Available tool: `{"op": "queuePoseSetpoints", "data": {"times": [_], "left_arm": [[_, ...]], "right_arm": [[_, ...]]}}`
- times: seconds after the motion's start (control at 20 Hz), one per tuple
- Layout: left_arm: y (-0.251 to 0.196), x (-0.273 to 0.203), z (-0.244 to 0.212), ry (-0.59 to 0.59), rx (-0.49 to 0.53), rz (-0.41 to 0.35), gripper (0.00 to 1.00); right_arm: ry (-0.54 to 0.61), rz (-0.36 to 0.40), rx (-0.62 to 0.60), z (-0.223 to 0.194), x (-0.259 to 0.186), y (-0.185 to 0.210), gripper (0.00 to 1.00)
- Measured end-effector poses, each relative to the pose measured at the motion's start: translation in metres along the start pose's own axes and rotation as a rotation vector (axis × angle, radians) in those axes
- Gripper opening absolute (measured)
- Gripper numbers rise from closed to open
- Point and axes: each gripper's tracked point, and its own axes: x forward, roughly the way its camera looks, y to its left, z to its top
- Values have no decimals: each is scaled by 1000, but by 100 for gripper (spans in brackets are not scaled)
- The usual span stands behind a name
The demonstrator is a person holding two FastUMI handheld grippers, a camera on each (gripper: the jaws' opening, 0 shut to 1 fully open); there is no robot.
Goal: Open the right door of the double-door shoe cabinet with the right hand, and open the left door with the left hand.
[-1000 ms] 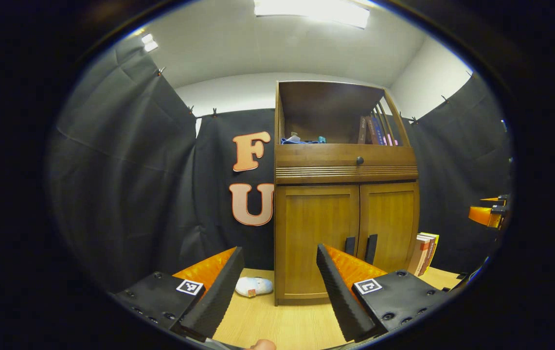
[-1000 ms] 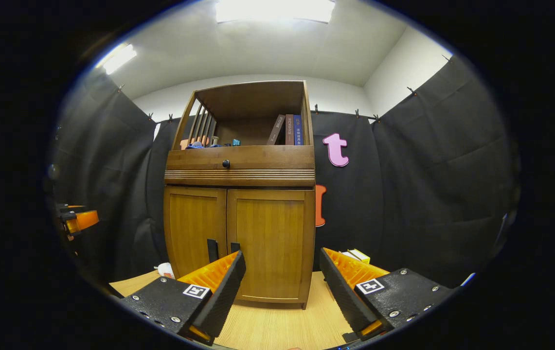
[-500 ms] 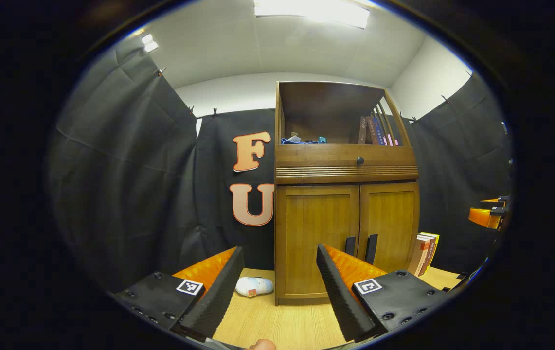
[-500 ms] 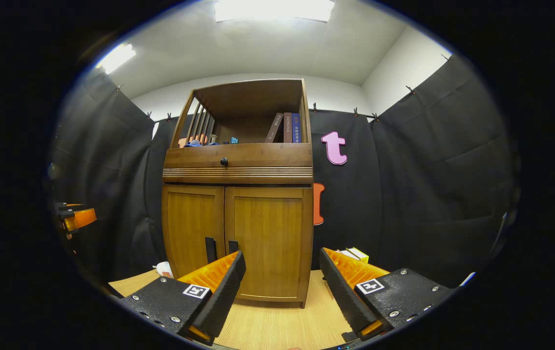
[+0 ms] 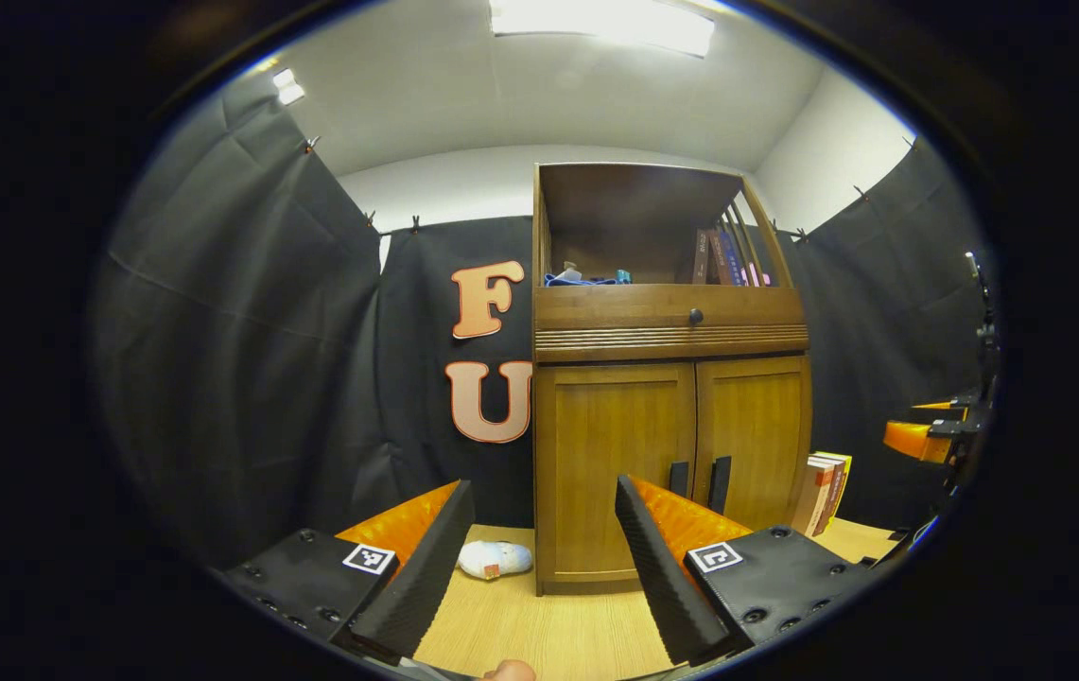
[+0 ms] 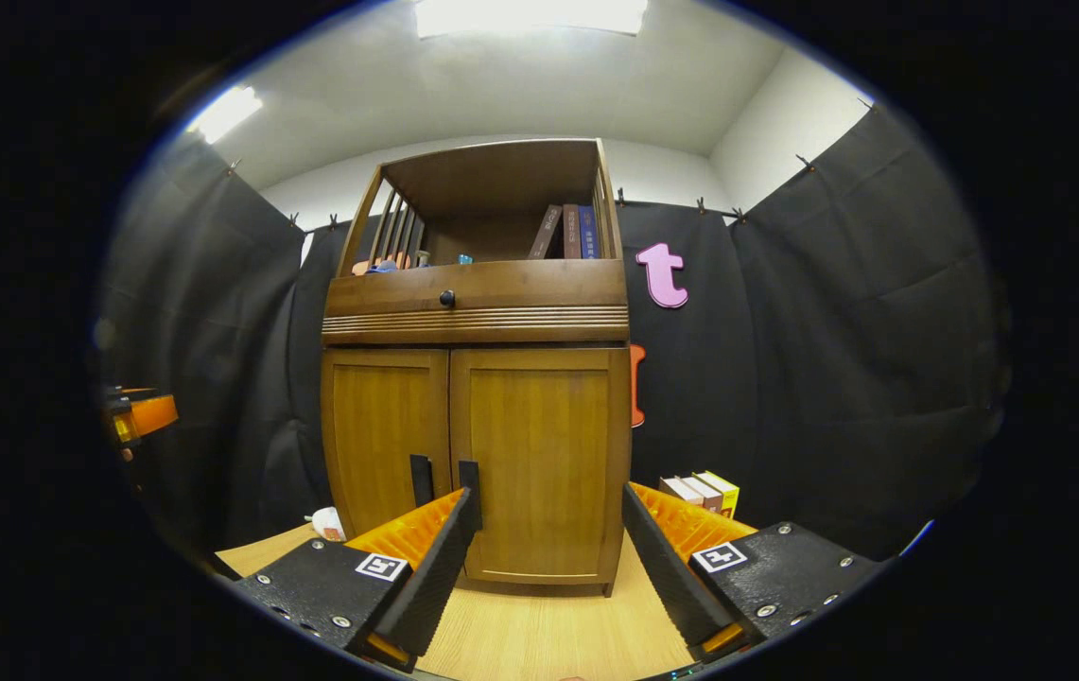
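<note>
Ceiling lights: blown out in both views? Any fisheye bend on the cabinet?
Left gripper view: ceiling light clipped white; cabinet sharp, its right side bowed. Right gripper view: ceiling light also clipped; cabinet sharp, its sides bulging outward.

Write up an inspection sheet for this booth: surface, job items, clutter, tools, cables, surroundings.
Surface: pale wood floor, bare ahead of the cabinet.
Job's things: shoe cabinet; right door and left door both closed, dark handles at the centre seam.
Clutter: white soft item beside the cabinet; books at its other side; more books on the open top shelf.
Tools: left tool open, right tool open, neither touching the cabinet.
Cables: nothing seen.
Surroundings: black cloth walls, ceiling lights.
</note>
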Motion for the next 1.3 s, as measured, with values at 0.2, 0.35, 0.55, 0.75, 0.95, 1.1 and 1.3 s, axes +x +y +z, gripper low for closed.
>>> {"op": "queuePoseSetpoints", "data": {"times": [0.2,0.35,0.55,0.75,0.95,1.1,1.3], "left_arm": [[-2,-7,-5,14,-12,-41,99],[9,-24,-4,4,-10,-37,99],[29,-23,-11,16,-15,-20,97],[58,-27,-18,17,-28,12,97],[83,-26,-20,13,-52,40,97],[98,-23,-18,4,-42,67,99],[100,-19,-17,-9,-37,71,97]], "right_arm": [[-20,-13,2,-23,41,22,94],[0,-1,27,-48,81,46,94],[-3,31,0,-76,136,79,94],[12,36,-1,-110,187,99,94],[84,9,32,-146,224,103,94],[115,7,62,-163,247,107,93],[120,-15,59,-168,269,110,77]]}}
